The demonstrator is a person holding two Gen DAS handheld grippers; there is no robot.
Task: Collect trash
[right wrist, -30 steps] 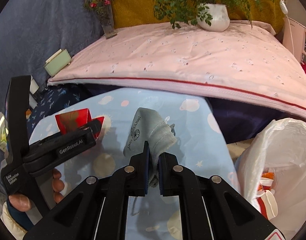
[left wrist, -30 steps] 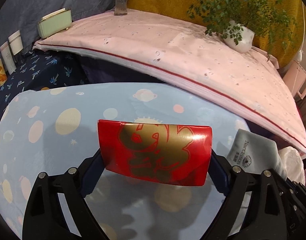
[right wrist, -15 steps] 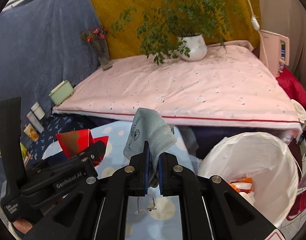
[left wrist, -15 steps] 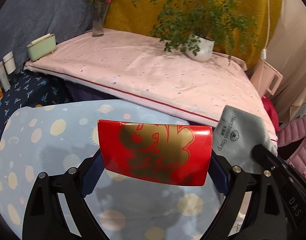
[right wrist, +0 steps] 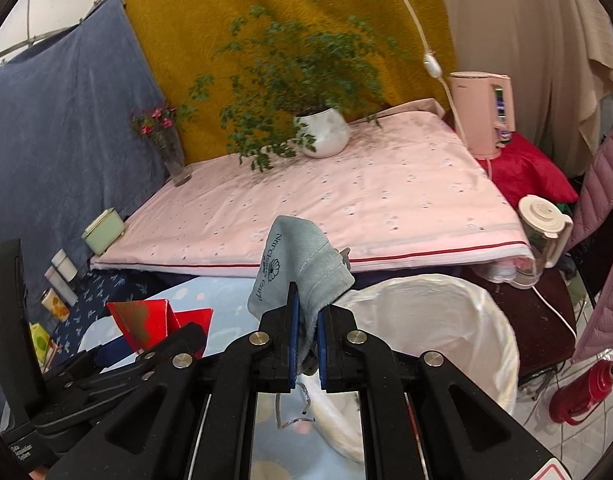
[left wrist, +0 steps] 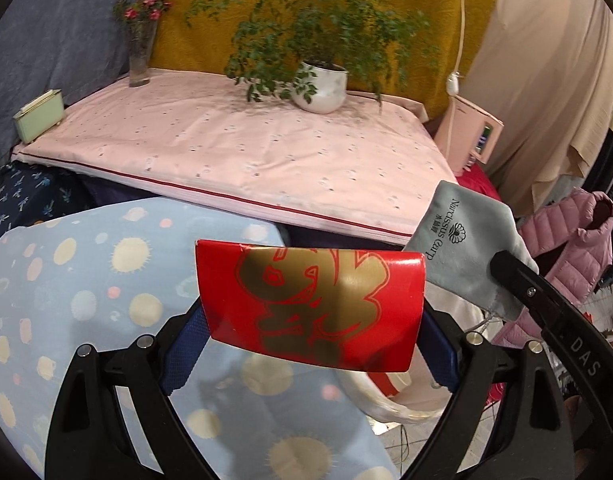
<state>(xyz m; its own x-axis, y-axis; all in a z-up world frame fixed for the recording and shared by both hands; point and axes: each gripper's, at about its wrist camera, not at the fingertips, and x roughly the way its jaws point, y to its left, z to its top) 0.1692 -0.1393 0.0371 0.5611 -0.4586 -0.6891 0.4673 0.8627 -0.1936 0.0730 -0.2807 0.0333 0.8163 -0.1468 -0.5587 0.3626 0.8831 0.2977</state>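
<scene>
We see the left gripper [left wrist: 310, 344] clamped on a red packet [left wrist: 310, 304] w/ gold print, held across both blue pads, card bowed slightly. It hangs above the light-blue spotted cloth [left wrist: 86, 300], not touching it. In the right wrist view the same packet [right wrist: 146, 320] sits at lower left, folded, in front of the left tool.

Right gripper [right wrist: 306, 344] pinched tight on a grey pouch [right wrist: 298, 268], printed logo facing left, cord dangling below the pads. In the left wrist view the pouch [left wrist: 462, 248] shows at right, just beside the packet but apart from it.

White-lined bin [right wrist: 446, 320] directly beyond the right gripper, to the right of the blue cloth; pouch is near its rim, approx. over the near edge. Bin contents: cannot tell.

Bkgd: pink sheet [right wrist: 346, 200] w/ potted plant [right wrist: 322, 136] on it.
</scene>
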